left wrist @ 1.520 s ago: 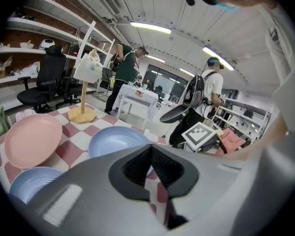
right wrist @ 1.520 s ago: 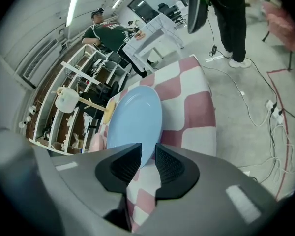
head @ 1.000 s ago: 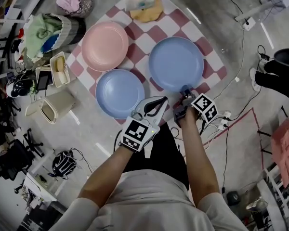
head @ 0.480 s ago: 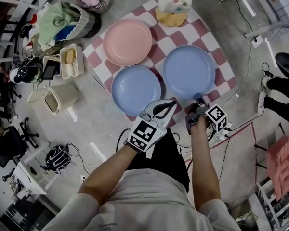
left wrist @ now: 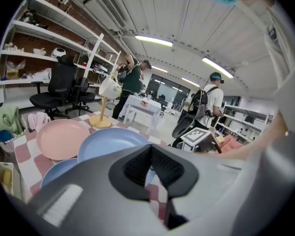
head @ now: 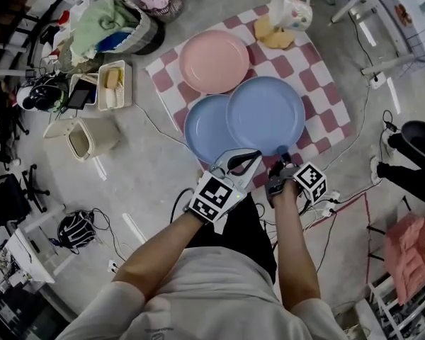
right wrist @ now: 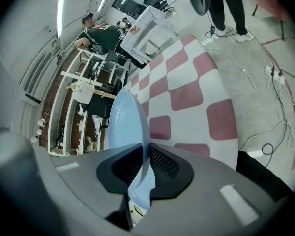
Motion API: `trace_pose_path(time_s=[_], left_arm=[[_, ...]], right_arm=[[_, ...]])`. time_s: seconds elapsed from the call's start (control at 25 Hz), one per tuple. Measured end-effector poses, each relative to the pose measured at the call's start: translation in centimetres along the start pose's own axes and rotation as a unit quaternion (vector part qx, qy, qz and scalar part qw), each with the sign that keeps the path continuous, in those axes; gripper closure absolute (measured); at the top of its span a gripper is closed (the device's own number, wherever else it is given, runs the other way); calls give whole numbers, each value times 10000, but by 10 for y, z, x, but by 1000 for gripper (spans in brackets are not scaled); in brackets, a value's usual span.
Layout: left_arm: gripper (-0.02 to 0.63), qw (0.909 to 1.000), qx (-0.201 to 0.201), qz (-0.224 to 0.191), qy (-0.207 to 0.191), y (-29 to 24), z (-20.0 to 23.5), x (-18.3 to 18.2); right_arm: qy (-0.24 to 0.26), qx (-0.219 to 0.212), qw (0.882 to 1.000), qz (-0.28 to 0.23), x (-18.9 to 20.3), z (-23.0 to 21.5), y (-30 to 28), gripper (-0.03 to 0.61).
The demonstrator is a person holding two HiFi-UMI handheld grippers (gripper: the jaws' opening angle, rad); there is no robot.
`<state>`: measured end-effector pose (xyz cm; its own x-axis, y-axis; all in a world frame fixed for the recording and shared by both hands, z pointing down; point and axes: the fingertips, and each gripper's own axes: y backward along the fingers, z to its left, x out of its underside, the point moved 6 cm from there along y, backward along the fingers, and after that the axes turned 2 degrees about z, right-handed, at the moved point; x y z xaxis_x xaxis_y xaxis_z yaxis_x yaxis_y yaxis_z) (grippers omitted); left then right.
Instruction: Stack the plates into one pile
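A large blue plate (head: 265, 115) hangs tilted over the checkered cloth (head: 319, 98), and my right gripper (head: 282, 154) is shut on its near rim. It overlaps the right part of a smaller blue plate (head: 202, 129) lying on the cloth. Behind them lies a pink plate (head: 214, 61). In the right gripper view the large blue plate (right wrist: 124, 124) stands edge-on between the pads of the right gripper (right wrist: 145, 154). My left gripper (head: 253, 156) hovers shut and empty beside the right one, just short of the plates. The left gripper view shows the pink plate (left wrist: 61, 138) and the large blue plate (left wrist: 110, 144).
A white mug hangs on a wooden stand (head: 290, 13) at the cloth's far corner. Left of the cloth are a tray (head: 112, 85), a beige bin (head: 81, 139) and a basket of clothes (head: 113, 23). Cables and a power strip (head: 326, 198) lie to the right.
The large blue plate, held by my right gripper, has lifted and moved left until it overlaps the smaller blue plate. My left gripper has stayed shut beside it.
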<state>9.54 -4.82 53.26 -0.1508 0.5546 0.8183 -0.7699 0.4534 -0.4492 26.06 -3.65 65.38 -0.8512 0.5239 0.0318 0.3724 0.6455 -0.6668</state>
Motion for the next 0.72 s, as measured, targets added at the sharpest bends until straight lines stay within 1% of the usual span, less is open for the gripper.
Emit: trace_pose_path(time_s=[0.4,0.72], left_arm=[[607,9997,-220,-107,71,57,16,17],[607,9992,-339,-155,143,87,28,28]], right_arm=[[244,-105,9993,245,65,24,-6,523],[371,-78,9985,387,100,31,-14,522]])
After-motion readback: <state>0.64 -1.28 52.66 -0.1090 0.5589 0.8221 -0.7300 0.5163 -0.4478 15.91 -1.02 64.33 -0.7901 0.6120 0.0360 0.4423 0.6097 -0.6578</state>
